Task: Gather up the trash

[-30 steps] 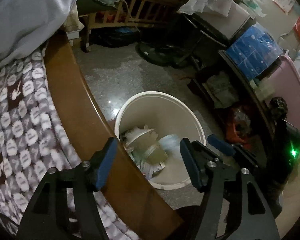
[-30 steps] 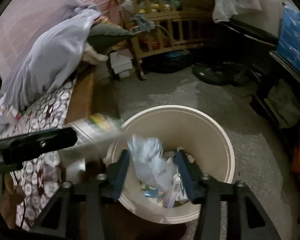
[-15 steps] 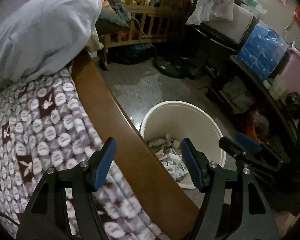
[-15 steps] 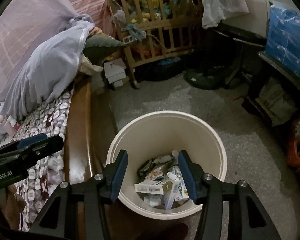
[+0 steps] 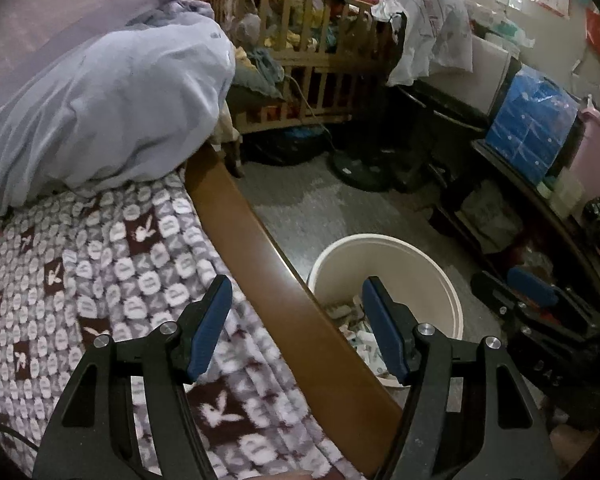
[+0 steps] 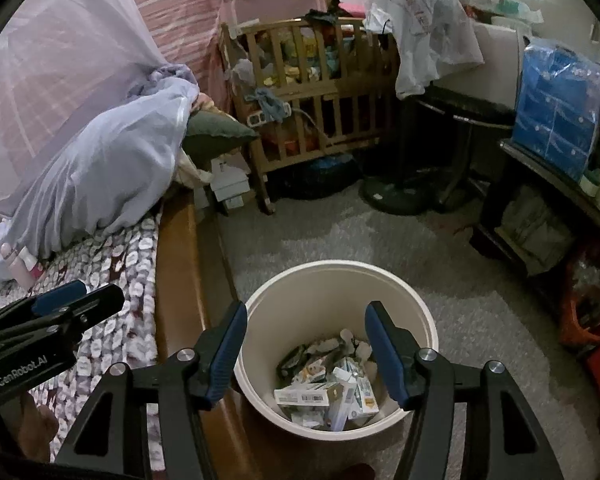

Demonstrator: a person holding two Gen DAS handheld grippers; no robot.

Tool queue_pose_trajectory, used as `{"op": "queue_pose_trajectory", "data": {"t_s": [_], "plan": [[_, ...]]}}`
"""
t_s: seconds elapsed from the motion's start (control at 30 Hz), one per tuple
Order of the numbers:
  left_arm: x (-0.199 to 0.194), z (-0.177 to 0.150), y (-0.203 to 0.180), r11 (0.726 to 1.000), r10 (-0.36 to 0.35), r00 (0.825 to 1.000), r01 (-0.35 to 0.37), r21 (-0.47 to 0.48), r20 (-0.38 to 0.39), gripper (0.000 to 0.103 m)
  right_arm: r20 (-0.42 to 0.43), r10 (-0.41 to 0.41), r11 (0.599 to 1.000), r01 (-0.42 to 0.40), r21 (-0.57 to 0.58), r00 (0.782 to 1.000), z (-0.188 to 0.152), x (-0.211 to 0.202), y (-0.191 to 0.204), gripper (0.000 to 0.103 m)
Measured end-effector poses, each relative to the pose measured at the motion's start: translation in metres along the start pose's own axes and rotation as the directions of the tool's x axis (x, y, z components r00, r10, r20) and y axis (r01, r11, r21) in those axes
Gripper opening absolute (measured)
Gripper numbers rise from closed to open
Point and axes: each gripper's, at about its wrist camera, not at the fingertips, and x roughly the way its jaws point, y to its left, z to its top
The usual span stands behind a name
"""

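Cluttered bedroom, grey floor (image 6: 480, 300). Cream bin (image 6: 430, 322) beside wooden bed rail (image 5: 256, 248), holding boxes and wrappers (image 6: 324, 390). Right tongs (image 6: 305, 350) above bin, empty, jaws opening. Left tongs (image 5: 296, 330) over bed rail, wide apart, empty.

The bucket (image 6: 414, 300) is cream inside and out, holding white, green and tan boxes (image 6: 324, 390). The blanket (image 5: 100, 264) on the bed is grey-lilac with white ovals and dark brown squares bearing white rabbit heads. The bed rail (image 5: 260, 264) is glossy brown wood. A pale blue-lilac sheet (image 5: 112, 96) is heaped above it. The floor (image 6: 480, 312) is speckled grey. Both tools have black frames with blue pads (image 6: 226, 346). The crib (image 6: 320, 92) is light wood.
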Motion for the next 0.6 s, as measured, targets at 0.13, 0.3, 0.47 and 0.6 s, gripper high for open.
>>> {"op": "queue_pose_trajectory", "data": {"t_s": [0.13,0.3,0.47,0.6], "plan": [[-0.004,-0.001,0.002,1.0,0.016,1.0,-0.016,0.01,0.016,0.066,0.017,-0.009,1.0,0.009,-0.007,1.0,0.002,-0.007,0.005,0.061],[-0.006,-0.002,0.006,1.0,0.021,1.0,-0.022,0.005,0.023,0.066,0.026,-0.014,1.0,0.014,-0.02,1.0,0.004,-0.011,0.009,0.062],[-0.008,-0.002,0.007,1.0,0.028,0.999,-0.028,0.009,0.037,0.066,0.036,-0.016,1.0,0.017,-0.022,0.999,0.005,-0.014,0.011,0.063],[-0.009,-0.002,0.008,0.999,0.033,0.999,-0.033,0.01,0.041,0.066,0.049,-0.025,0.999,0.027,-0.026,0.998,0.006,-0.018,0.012,0.063]]}}
